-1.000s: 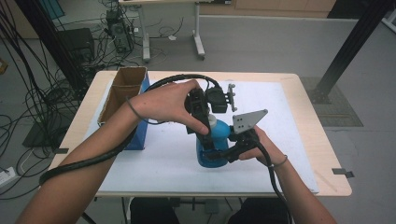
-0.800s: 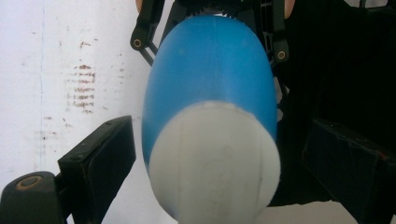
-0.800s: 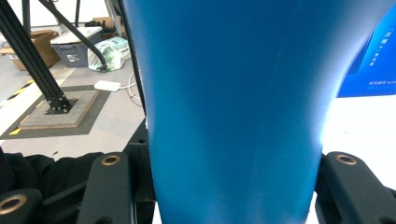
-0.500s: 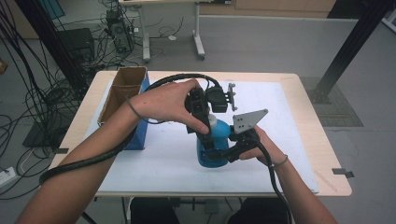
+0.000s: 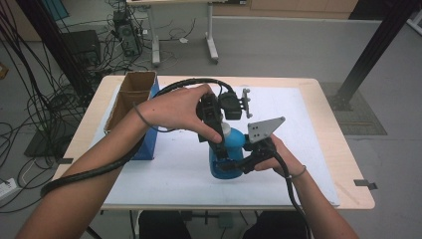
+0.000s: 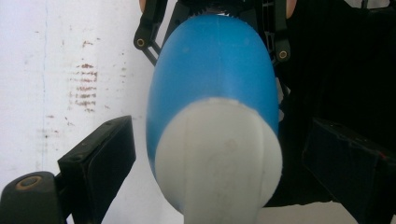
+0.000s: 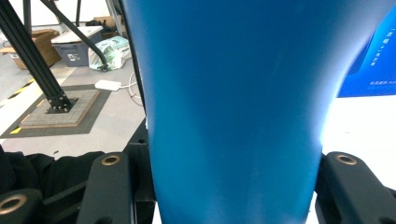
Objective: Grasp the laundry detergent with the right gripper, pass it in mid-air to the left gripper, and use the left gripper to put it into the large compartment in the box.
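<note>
High view: blue bottle (image 5: 226,162) upright mid-table on white sheet (image 5: 308,124), right gripper (image 5: 238,163) clamped on lower body from the side, left gripper (image 5: 221,144) above, pointing down at white cap (image 5: 226,130). Left gripper view: jaws spread w/ gaps either side of cap (image 6: 219,154), bottle's long axis running straight away below, so nearer the cap. Right gripper view: jaws tight vs both flanks of bottle (image 7: 233,107).

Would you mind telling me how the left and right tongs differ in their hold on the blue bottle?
The left tongs come from above, jaws apart either side of the white cap; the right tongs come from the side, pressed against the blue bottle body. Both are centred on the bottle.
</note>
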Tool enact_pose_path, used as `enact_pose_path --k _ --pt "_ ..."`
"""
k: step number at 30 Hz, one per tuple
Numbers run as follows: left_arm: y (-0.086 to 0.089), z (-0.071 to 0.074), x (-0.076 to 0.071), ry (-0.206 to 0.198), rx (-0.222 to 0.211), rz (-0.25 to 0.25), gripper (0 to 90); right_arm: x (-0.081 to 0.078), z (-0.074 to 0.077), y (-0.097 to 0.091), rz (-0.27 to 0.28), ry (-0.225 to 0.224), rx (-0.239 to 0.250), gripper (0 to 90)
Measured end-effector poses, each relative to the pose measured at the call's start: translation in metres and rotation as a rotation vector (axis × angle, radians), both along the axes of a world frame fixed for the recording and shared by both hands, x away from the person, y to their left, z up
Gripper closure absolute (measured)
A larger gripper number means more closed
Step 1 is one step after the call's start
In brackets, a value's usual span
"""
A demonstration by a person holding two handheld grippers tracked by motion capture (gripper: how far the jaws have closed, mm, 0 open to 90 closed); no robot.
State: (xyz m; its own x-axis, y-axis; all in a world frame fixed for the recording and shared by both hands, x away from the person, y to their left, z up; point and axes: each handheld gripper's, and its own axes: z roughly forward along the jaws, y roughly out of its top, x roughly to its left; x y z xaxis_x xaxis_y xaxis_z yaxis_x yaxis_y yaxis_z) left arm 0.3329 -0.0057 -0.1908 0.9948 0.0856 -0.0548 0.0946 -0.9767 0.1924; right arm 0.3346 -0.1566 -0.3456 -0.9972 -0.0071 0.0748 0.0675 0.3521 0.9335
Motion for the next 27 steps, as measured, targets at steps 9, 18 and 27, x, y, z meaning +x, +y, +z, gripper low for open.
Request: enact_pose_path --k 9,18,27 --pt "-0.0004 0.0003 0.0002 -0.001 0.003 -0.003 9.8 0.0007 -0.001 0.0005 -0.004 0.001 -0.002 43.6" --pt "-0.0004 0.0007 -0.0003 -0.003 0.006 -0.005 9.7 0.0004 -0.0007 0.0009 -0.003 0.001 -0.002 43.6" --pt "0.0002 0.002 -0.0003 -0.008 0.008 -0.001 9.7 0.0004 -0.0006 0.0016 0.001 -0.003 -0.002 43.6"
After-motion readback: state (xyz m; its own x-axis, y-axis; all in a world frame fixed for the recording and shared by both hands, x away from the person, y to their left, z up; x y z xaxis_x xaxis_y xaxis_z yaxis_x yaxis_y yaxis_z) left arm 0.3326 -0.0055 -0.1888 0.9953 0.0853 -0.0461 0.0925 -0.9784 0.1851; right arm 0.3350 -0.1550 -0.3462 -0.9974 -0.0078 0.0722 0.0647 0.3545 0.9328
